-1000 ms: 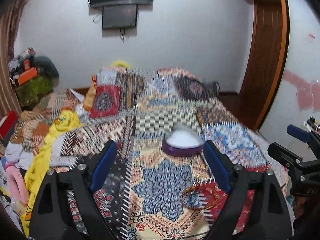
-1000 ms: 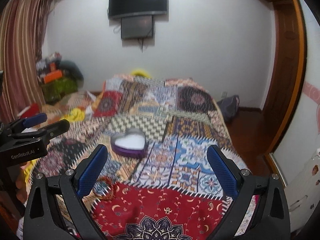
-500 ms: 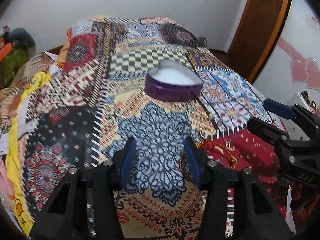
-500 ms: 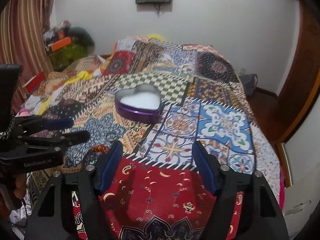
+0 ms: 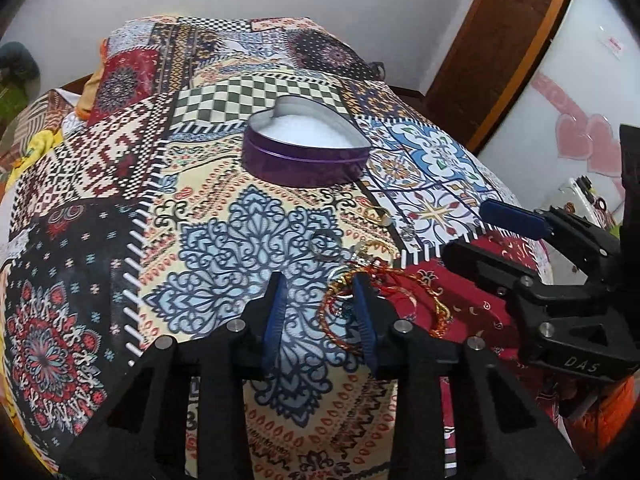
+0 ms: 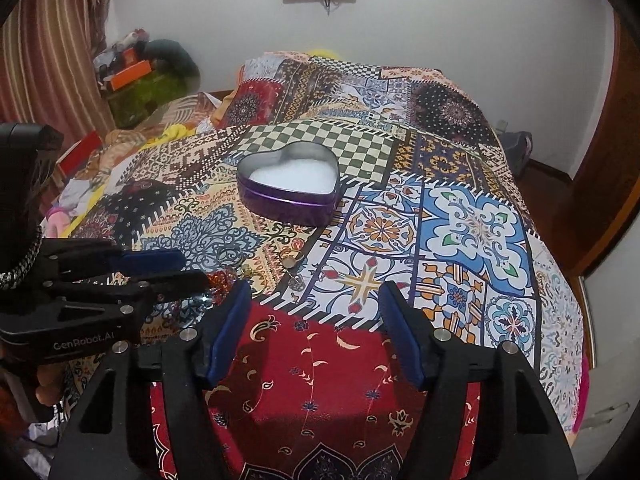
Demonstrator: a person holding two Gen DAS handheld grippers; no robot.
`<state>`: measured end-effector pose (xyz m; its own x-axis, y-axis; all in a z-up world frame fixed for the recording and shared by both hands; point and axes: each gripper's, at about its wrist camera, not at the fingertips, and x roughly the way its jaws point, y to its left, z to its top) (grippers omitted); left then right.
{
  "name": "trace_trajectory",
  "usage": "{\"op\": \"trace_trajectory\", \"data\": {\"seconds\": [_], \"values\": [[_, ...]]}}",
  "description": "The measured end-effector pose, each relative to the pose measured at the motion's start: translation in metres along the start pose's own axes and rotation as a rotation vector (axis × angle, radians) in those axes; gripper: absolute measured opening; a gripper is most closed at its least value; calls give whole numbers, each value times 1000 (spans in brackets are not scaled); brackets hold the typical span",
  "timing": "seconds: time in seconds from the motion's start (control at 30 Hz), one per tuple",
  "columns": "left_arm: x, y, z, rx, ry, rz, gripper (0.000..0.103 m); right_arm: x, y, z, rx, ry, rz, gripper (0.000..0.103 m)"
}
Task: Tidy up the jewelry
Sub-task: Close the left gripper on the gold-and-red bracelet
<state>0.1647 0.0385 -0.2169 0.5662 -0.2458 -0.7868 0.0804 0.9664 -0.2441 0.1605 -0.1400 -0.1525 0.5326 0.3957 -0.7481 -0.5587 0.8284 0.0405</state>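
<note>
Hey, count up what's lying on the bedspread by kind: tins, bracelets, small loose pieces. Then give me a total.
Heart-shaped purple tin: 1
Red-and-gold cord bracelet: 1, as far as the tangle shows
Small loose pieces: 4
Total: 6

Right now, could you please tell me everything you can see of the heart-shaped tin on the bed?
The heart-shaped tin has glossy purple metal walls with a silvery rim, its lid is off, and white padding fills the inside. It sits flat on the patterned bedspread, beyond the scattered jewelry, and neither gripper touches it.
</note>
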Motion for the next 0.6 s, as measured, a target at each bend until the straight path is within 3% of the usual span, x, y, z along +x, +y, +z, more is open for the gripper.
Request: {"op": "trace_trajectory", "data": {"seconds": [0.07,0.23,0.4,0.6], "values": [[3,-2,0,10,5,-5,13,2,-1,0,5,6,5,61],[2,0,0,4,-1,-23,2,3,-2,-1,5,17,12,56],[-13,2,4,-6,-51,-31,1,5,-2,3,-33,24,-5,52],[-34,10,13,-7,-125,13,0,18,-5,13,-49,47,10,43]]}}
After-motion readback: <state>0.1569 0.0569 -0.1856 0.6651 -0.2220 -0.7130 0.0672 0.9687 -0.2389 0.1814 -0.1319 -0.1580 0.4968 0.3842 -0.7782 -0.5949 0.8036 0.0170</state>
